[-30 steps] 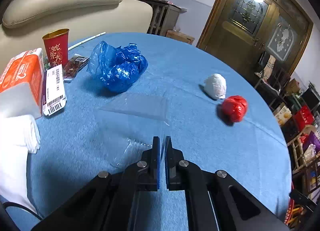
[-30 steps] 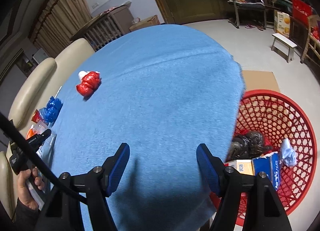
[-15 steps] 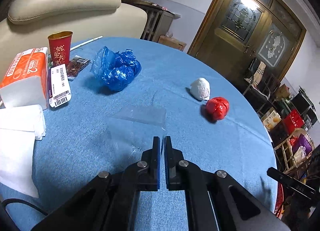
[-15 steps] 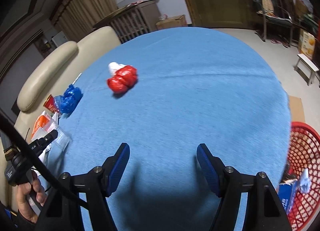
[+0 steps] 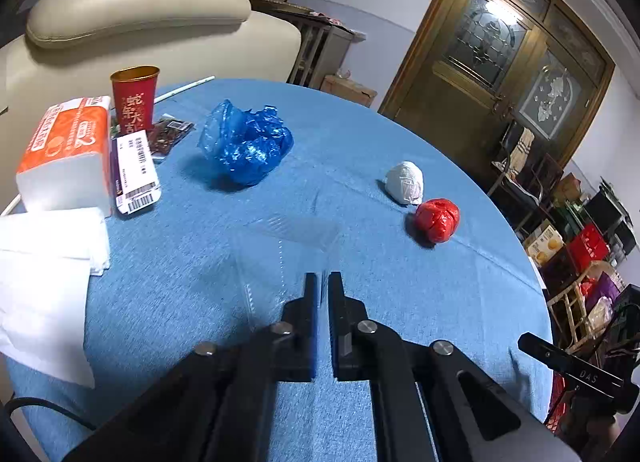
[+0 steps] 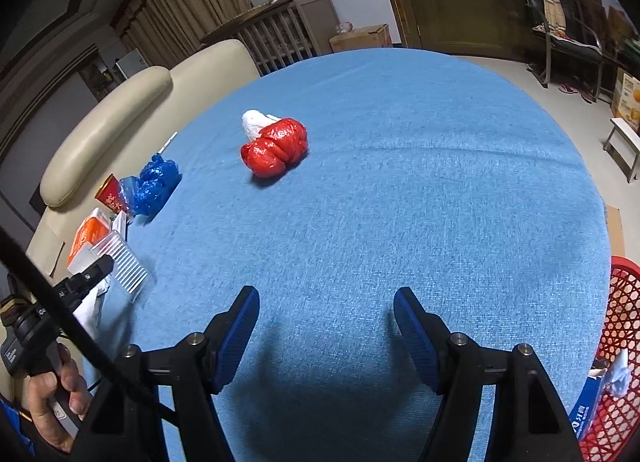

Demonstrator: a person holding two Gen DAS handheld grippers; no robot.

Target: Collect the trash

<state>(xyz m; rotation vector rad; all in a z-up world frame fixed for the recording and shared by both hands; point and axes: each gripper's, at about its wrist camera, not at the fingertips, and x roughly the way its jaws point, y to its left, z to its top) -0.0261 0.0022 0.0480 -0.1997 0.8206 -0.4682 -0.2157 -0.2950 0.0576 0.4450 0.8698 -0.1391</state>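
While pinching the clear ribbed plastic tray (image 5: 280,258) near the blue-clothed round table's (image 6: 400,202) near edge, left gripper (image 5: 322,286) clamping shut; right gripper (image 6: 326,326) hovering agape, empty; beyond, crumpled red plastic bag (image 6: 276,152) lying mid-table.

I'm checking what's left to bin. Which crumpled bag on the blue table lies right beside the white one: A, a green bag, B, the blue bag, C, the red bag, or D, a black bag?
C: the red bag lies right next to the white bag, while the blue bag sits well apart, near the red cup.
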